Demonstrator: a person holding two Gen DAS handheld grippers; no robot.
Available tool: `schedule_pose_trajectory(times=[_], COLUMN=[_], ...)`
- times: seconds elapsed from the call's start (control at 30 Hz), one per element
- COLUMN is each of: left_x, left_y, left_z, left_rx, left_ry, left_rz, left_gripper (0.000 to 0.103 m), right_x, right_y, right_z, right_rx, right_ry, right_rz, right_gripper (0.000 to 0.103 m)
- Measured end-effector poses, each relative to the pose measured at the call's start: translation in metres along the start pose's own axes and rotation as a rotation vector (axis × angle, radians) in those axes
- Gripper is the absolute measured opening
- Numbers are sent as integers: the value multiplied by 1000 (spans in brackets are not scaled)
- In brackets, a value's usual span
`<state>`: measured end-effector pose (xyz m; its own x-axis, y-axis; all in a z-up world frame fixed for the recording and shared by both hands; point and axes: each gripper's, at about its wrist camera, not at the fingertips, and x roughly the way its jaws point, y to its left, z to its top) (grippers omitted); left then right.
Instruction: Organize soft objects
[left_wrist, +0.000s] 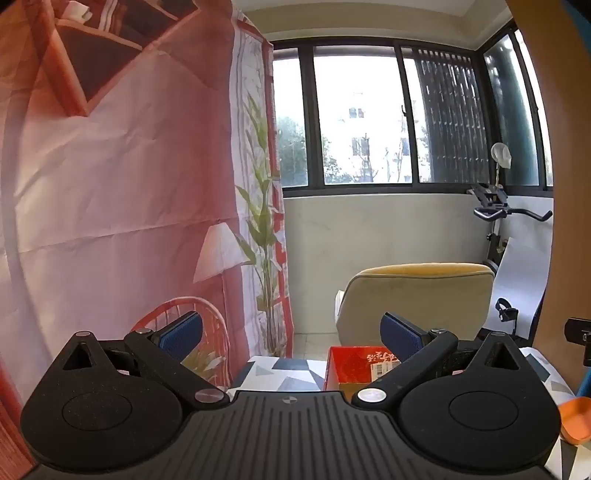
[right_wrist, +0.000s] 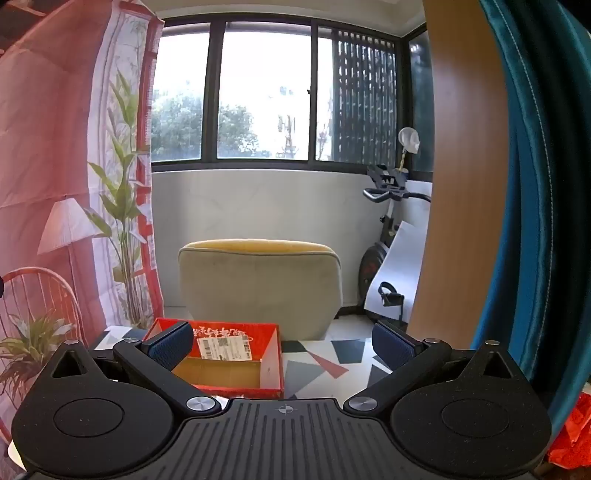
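Hovering at the start, by the look of it: left gripper (left_wrist: 291, 334) and right gripper (right_wrist: 282, 345) both spread wide, nothing between the blue pads (right_wrist: 170, 349), nothing carried. Likely still the approach step, no soft object picked yet. Just beyond the right fingers, red cardboard box (right_wrist: 229, 360) open-topped and seemingly empty on the patterned tabletop (right_wrist: 317, 365), probably the bin for sorting; its near rim close under the left jaw, so worth clearing before dipping in. Low at the right edge, a crumpled red-orange thing (right_wrist: 570, 439), possibly a soft object, too cropped to tell. Next move: tilting down to find the items. Farther off, table's far edge, then open floor, a beige chair (right_wrist: 258, 284), exercise bike (right_wrist: 384, 236), window (right_wrist: 264, 92). Printed backdrop (left_wrist: 110, 166) close on the left, teal curtain (right_wrist: 535, 184) close on the right.
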<state>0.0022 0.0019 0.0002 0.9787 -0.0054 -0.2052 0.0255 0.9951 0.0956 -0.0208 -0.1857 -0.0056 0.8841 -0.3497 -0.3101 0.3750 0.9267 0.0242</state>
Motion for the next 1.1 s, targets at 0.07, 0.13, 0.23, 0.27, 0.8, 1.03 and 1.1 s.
schedule_pose_trajectory(times=[0.07,0.13,0.23,0.27,0.8,1.03,1.1], left_x=[3,8,1,-5,0,0,0], left_y=[4,1,5,5,-4,-4,-3], left_z=[1,2,3,1,1,1,1], left_rx=[1,12,5,8,27,27,25], left_ry=[7,17,8,0,10,7,6], left_rz=[9,15,24,31,46,46,44], left_gripper=[103,103,103,103,103,103,103], right_x=[0,0,0,0,4,4,4], right_y=[0,1,1,1,-1,-1,-1], right_z=[0,0,1,1,-3,-2,-2], right_rx=[4,4,5,5,2,0,0], right_ry=[-1,0,2,2,6,8,8], right_rz=[1,-1,-3,-4,-8,-9,-9], right_gripper=[103,103,103,103,103,103,103])
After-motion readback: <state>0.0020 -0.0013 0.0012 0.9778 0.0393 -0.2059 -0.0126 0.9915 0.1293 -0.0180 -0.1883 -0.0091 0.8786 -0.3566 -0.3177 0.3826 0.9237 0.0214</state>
